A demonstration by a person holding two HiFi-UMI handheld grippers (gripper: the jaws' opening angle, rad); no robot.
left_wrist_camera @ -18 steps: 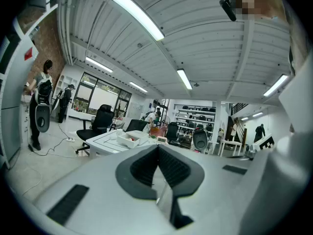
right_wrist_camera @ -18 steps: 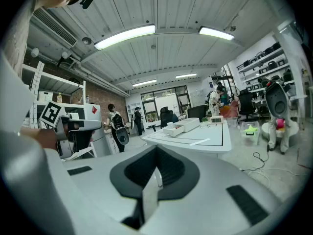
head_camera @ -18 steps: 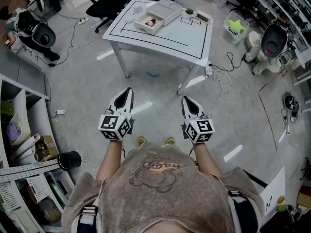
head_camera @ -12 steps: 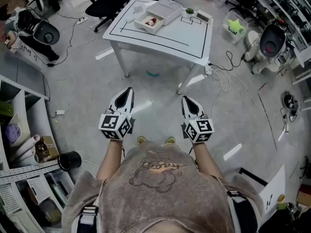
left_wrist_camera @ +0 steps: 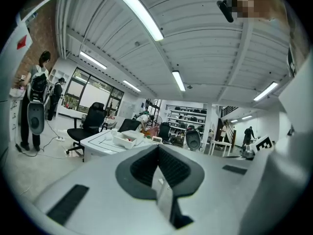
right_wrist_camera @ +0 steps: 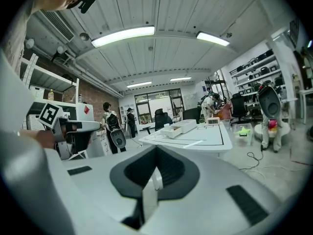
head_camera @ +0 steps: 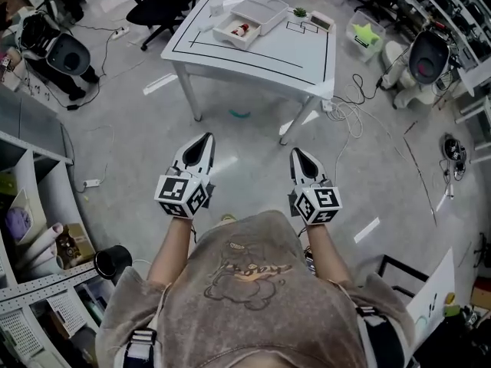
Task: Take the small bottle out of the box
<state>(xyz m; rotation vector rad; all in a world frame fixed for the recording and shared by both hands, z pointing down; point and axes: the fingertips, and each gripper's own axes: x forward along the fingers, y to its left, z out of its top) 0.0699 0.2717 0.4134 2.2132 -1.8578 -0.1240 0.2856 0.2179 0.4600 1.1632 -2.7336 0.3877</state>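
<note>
The open white box (head_camera: 236,33) lies on the white table (head_camera: 261,56) far ahead, with a small red-and-white thing, seemingly the small bottle (head_camera: 242,30), inside it. A second white tray or lid (head_camera: 265,12) lies beside the box. My left gripper (head_camera: 205,139) and right gripper (head_camera: 296,153) hang side by side over the floor, well short of the table, both shut and empty. In the left gripper view the left gripper (left_wrist_camera: 158,147) points at the box (left_wrist_camera: 127,139). In the right gripper view the right gripper (right_wrist_camera: 156,149) points at the box (right_wrist_camera: 177,129) on the table (right_wrist_camera: 200,138).
Black office chairs (head_camera: 157,6) stand behind the table. Cables (head_camera: 349,117) trail on the floor at its right leg. A shelf unit (head_camera: 31,228) with clutter is at my left. White robots (head_camera: 423,60) and a bin (head_camera: 367,37) stand at the right.
The head view has shifted slightly and my torso covers more of my feet. Both grippers stay shut, side by side, a little higher in the picture.
</note>
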